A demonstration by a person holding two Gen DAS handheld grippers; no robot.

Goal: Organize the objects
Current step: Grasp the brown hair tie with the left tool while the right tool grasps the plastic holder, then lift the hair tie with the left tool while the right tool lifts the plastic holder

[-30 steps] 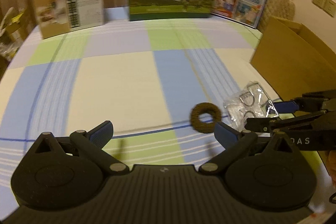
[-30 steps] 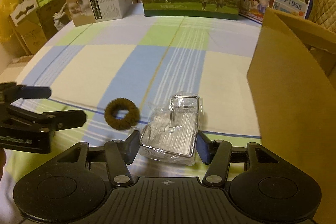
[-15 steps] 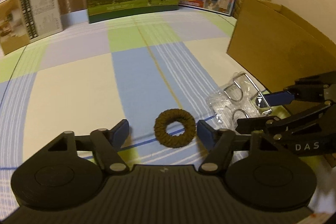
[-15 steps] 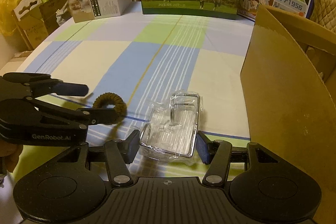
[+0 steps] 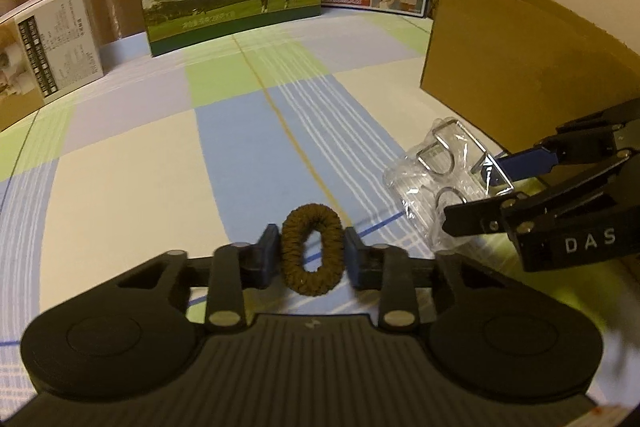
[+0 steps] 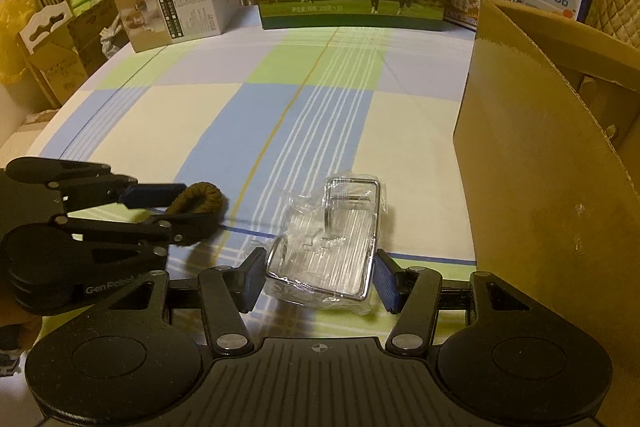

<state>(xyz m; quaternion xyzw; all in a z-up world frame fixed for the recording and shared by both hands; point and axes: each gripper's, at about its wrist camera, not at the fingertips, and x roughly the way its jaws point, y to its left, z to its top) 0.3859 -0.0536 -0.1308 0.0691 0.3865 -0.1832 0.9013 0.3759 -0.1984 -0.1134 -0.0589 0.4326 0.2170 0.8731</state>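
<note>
Scrunchie (image 5: 312, 254) pinched, cardboard box (image 5: 520, 67) rightward.

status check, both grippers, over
Left gripper shut on brown hair tie. Right gripper jaws around wrapped metal rack. Cardboard box close right.

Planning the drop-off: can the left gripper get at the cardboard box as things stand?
Probably yes: the left gripper, shut on the hair tie, has bare tablecloth ahead toward the cardboard box.

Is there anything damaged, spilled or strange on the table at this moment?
Nothing is spilled or broken. The brown hair tie is squeezed into an oval between the fingers of the left gripper, a normal result of gripping. The wire rack sits in crinkled plastic wrap between the right gripper's fingers.
</note>
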